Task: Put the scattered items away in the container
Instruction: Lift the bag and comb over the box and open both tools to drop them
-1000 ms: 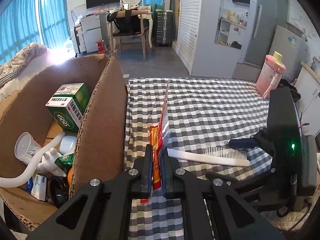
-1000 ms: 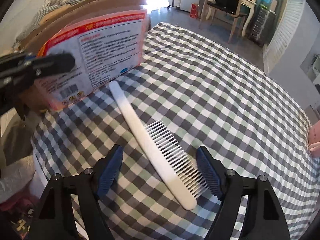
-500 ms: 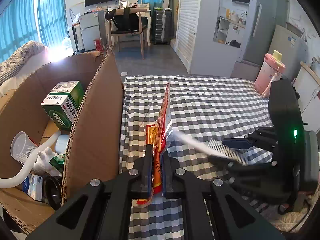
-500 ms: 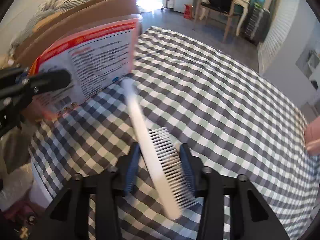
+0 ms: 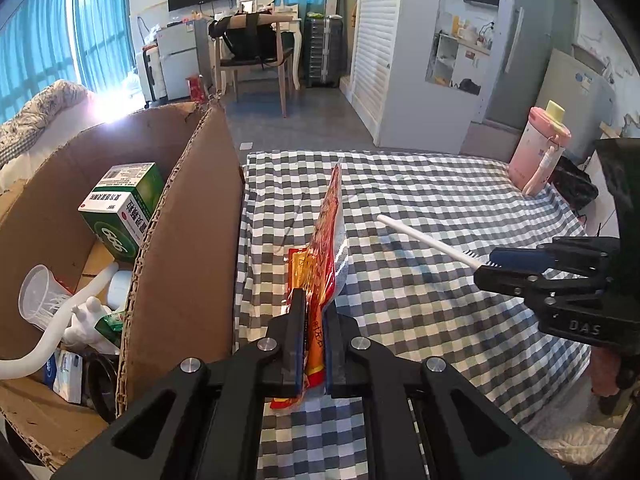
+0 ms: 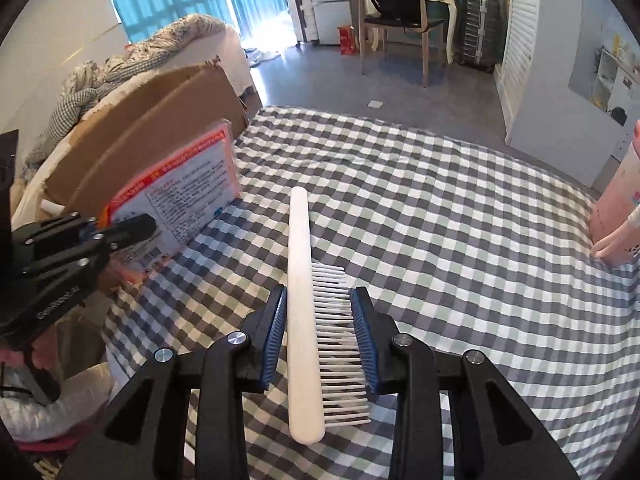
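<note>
Right gripper (image 6: 319,332) just closed across comb (image 6: 304,300) | left gripper (image 5: 311,336) pinching snack packet (image 5: 326,248)

Both grippers are matte black plastic with angular, open-framed finger arms. The left gripper (image 5: 311,336) carries round silver screw heads on its arms and thin blue pads inside its fingers (image 5: 297,320). The right gripper (image 6: 319,336) has the same silver screws and ribbed blue pads (image 6: 276,332) lining its fingers. Raised lettering marks each body's side. Beneath the right gripper's body a bare hand (image 5: 606,376) shows.
</note>
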A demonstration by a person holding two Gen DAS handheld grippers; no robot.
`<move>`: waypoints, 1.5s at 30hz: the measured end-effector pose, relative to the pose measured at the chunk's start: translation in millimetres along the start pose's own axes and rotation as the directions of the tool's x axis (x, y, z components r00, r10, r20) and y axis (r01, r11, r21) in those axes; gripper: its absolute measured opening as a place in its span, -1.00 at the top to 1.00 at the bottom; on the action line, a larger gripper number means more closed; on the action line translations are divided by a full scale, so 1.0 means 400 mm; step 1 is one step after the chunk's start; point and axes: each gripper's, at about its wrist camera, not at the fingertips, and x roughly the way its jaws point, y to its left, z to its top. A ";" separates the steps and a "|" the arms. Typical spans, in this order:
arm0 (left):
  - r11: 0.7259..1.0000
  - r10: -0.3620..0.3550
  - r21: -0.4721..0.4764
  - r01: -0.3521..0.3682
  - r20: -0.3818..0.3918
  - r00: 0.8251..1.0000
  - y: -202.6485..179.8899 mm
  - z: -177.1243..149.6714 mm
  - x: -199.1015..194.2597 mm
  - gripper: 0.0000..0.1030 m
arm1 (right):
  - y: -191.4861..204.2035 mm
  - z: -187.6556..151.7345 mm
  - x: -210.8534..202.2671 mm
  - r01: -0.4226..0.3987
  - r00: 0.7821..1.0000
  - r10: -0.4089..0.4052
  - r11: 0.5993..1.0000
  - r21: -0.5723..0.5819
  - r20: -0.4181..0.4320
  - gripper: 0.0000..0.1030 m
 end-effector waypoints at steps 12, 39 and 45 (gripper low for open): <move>0.999 -0.050 0.016 0.048 0.130 0.990 -0.009 0.052 -0.113 0.87 | 0.040 0.013 -0.096 -0.040 0.993 0.043 0.999 -0.022 0.107 0.37; 0.946 0.300 -0.217 -0.241 0.301 0.905 0.314 0.080 -0.366 0.87 | 0.556 0.221 -0.036 -0.197 0.944 0.286 0.887 -0.419 0.163 0.37; 0.936 0.311 -0.227 -0.268 0.184 0.932 0.385 0.033 -0.245 0.46 | 0.626 0.216 0.111 -0.183 0.974 0.224 0.882 -0.435 0.044 0.31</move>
